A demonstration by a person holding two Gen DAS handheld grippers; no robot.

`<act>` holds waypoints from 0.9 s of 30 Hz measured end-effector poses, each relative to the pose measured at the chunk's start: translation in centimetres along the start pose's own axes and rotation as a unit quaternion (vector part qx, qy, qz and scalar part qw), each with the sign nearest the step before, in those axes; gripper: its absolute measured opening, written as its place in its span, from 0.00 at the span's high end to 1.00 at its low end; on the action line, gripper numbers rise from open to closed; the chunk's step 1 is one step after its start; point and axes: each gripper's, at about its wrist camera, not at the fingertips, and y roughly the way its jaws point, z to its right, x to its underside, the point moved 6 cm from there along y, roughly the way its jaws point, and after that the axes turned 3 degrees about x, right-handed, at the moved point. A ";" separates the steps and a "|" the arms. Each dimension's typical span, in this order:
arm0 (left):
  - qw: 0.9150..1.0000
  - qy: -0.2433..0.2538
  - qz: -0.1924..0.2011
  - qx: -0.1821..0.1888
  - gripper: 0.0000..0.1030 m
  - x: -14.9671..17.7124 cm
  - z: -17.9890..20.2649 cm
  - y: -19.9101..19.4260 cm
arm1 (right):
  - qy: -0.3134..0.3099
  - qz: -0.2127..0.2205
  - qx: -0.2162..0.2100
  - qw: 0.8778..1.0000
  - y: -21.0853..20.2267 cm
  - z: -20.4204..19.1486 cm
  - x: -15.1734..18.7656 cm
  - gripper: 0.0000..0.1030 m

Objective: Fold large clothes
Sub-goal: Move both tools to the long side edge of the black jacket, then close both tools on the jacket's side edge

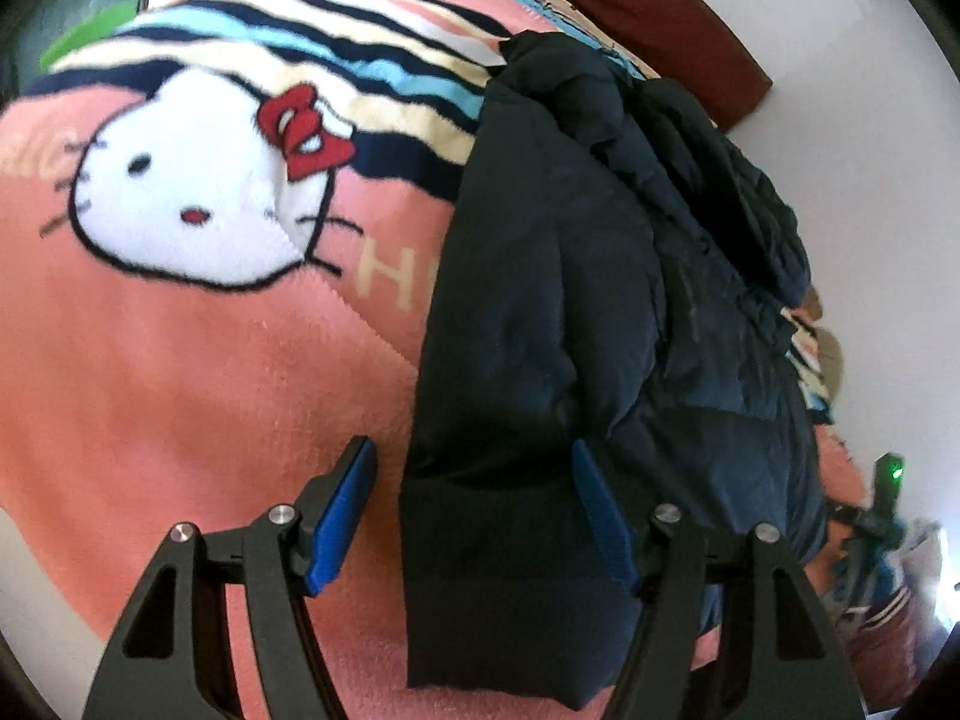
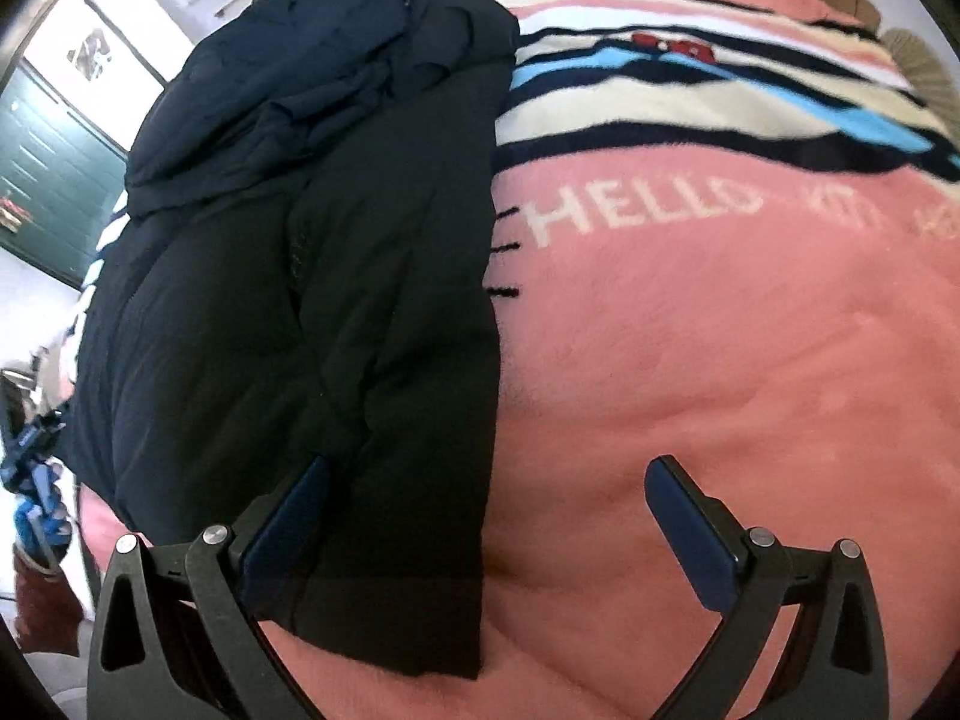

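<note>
A dark navy puffer jacket (image 1: pixel 576 276) lies folded into a long narrow strip on a pink Hello Kitty blanket (image 1: pixel 180 372). In the left wrist view my left gripper (image 1: pixel 474 468) is open and empty, its fingers straddling the jacket's near left edge just above the hem. In the right wrist view the same jacket (image 2: pixel 312 252) lies at left and my right gripper (image 2: pixel 489 480) is open and empty over its near right edge, the left finger above the jacket, the right finger above the blanket (image 2: pixel 720 330).
The blanket covers a bed, with striped bands (image 2: pixel 690 90) at the far end. A dark red headboard or cushion (image 1: pixel 660 12) and white wall lie beyond. The other gripper's body with a green light (image 1: pixel 888 480) shows at far right.
</note>
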 end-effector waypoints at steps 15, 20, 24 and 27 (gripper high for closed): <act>0.996 -0.067 0.004 0.065 0.36 0.1 -1.8 0.7 | -0.026 -0.014 -0.090 0.996 2.5 -3.9 1.2 0.00; 0.988 -0.063 -0.010 0.139 0.36 1.0 -0.1 1.1 | -0.010 -0.014 -0.103 0.994 2.7 -4.0 1.1 0.00; 0.985 -0.053 -0.015 0.163 0.36 1.4 0.8 0.9 | -0.001 -0.013 -0.126 0.992 2.6 -4.7 1.4 0.21; 0.986 -0.041 -0.025 0.163 0.36 1.8 0.8 0.9 | 0.014 -0.012 -0.159 0.987 2.6 -4.8 1.8 0.29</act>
